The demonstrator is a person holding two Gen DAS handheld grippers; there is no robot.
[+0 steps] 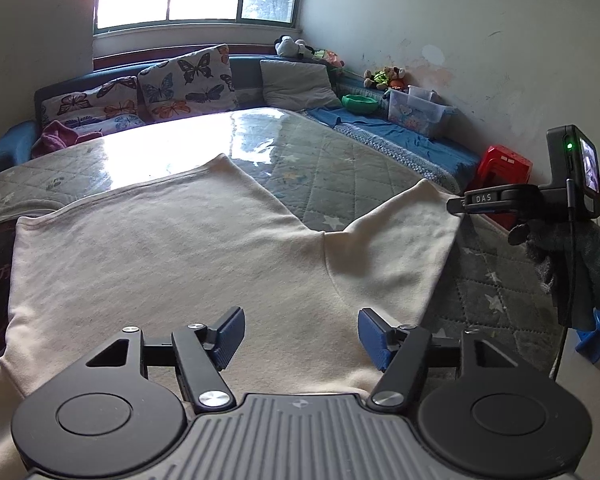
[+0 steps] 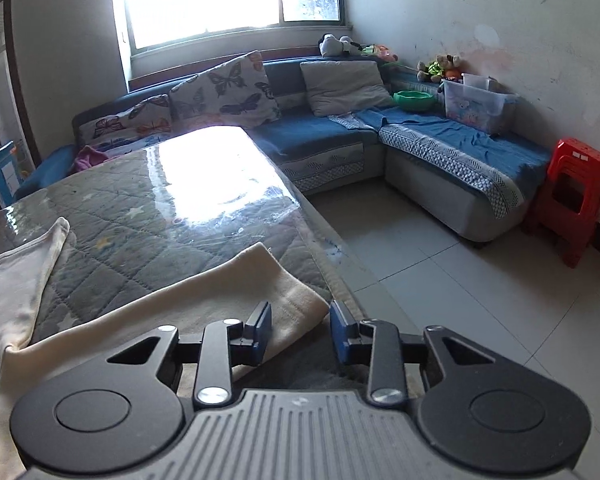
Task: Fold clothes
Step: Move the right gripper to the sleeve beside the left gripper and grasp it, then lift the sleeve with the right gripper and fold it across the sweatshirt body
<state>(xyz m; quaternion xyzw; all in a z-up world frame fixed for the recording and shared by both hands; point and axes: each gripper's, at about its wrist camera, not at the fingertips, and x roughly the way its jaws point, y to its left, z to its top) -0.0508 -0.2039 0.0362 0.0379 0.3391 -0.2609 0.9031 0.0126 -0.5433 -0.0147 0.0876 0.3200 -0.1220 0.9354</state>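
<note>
A cream garment (image 1: 180,260) lies spread flat on the quilted table cover (image 1: 340,168). One sleeve (image 1: 404,220) reaches out toward the table's right edge. My left gripper (image 1: 302,336) hovers open just over the garment's near part, nothing between its blue pads. In the right wrist view the sleeve end (image 2: 260,288) lies under and between the fingers of my right gripper (image 2: 300,334). Its jaws stand apart and the pads do not press the cloth. The left wrist view shows the right gripper (image 1: 456,205) tip at the sleeve's corner, held by a gloved hand (image 1: 572,260).
The table's right edge (image 2: 340,276) drops to a tiled floor (image 2: 460,280). A blue corner sofa (image 2: 440,140) with butterfly cushions (image 2: 228,88) stands behind, carrying a plastic box (image 2: 476,104) and a green bowl (image 2: 414,100). Red stools (image 2: 572,196) stand by the wall.
</note>
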